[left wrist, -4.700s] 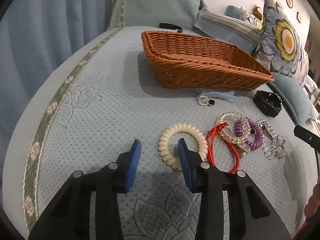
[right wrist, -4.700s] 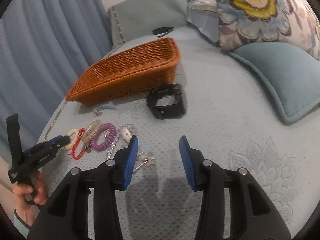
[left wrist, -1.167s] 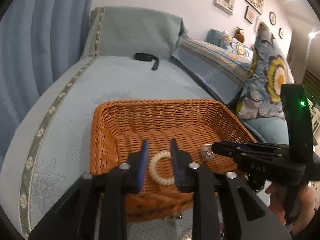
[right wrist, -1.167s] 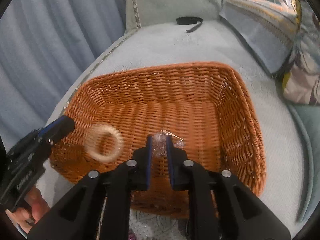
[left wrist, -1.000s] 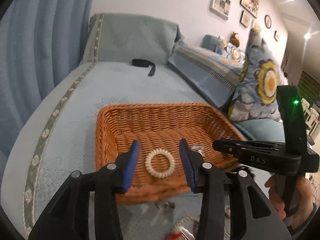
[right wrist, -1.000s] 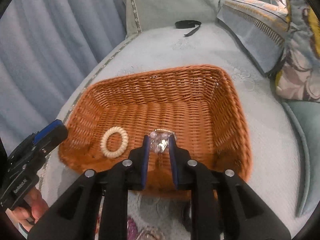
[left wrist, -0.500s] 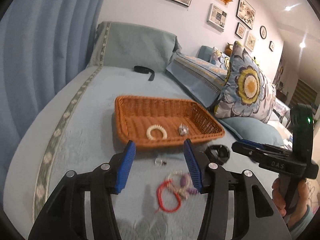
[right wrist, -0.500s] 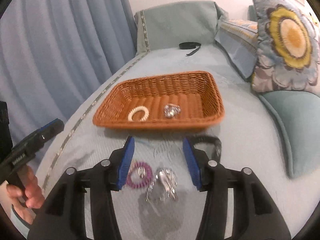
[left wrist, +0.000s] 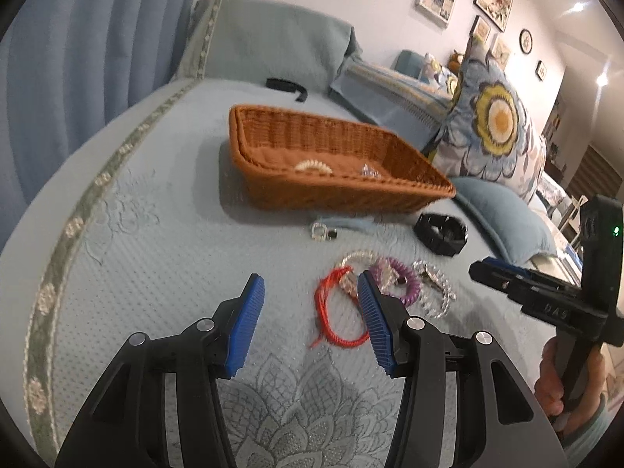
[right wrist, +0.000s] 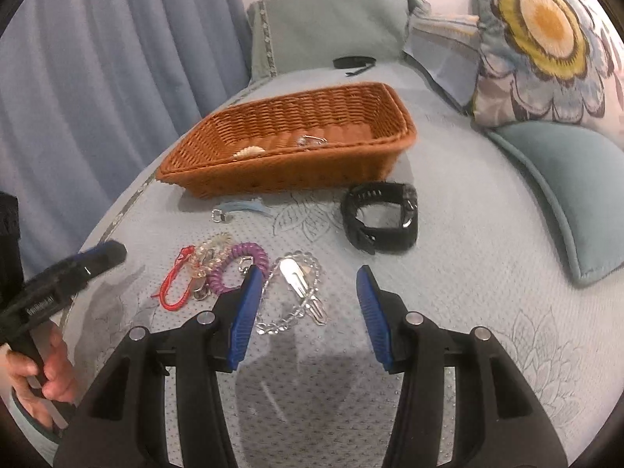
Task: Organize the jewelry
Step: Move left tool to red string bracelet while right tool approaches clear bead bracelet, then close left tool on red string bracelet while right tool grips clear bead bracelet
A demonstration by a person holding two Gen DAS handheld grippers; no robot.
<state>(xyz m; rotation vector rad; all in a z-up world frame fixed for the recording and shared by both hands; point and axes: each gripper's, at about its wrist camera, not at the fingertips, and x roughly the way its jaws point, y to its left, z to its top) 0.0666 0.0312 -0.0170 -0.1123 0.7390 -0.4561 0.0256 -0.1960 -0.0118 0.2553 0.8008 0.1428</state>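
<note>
The wicker basket [left wrist: 343,199] [right wrist: 288,171] holds a cream spiral hair tie [left wrist: 313,165] [right wrist: 249,151] and a small silver piece [left wrist: 369,171] [right wrist: 311,140]. In front of it on the bedspread lie a red cord bracelet [left wrist: 331,319] [right wrist: 173,284], a purple spiral tie [left wrist: 405,277] [right wrist: 249,251], a silver chain with a hair clip [left wrist: 436,284] [right wrist: 300,284] and a black watch [left wrist: 440,232] [right wrist: 380,214]. My left gripper [left wrist: 310,279] hangs open and empty over the red bracelet. My right gripper [right wrist: 308,271] stands open and empty above the chain.
A blue tassel charm [left wrist: 343,224] [right wrist: 241,206] lies against the basket's front. A floral pillow [left wrist: 495,128] and a teal cushion [right wrist: 561,179] border the right side. A black strap [right wrist: 353,62] lies far back. A blue curtain [right wrist: 97,78] hangs left, past the bed's edge.
Both grippers let go over the basket, leaving the cream tie and silver piece inside. They opened wider, drew back and sank toward the loose jewelry in front.
</note>
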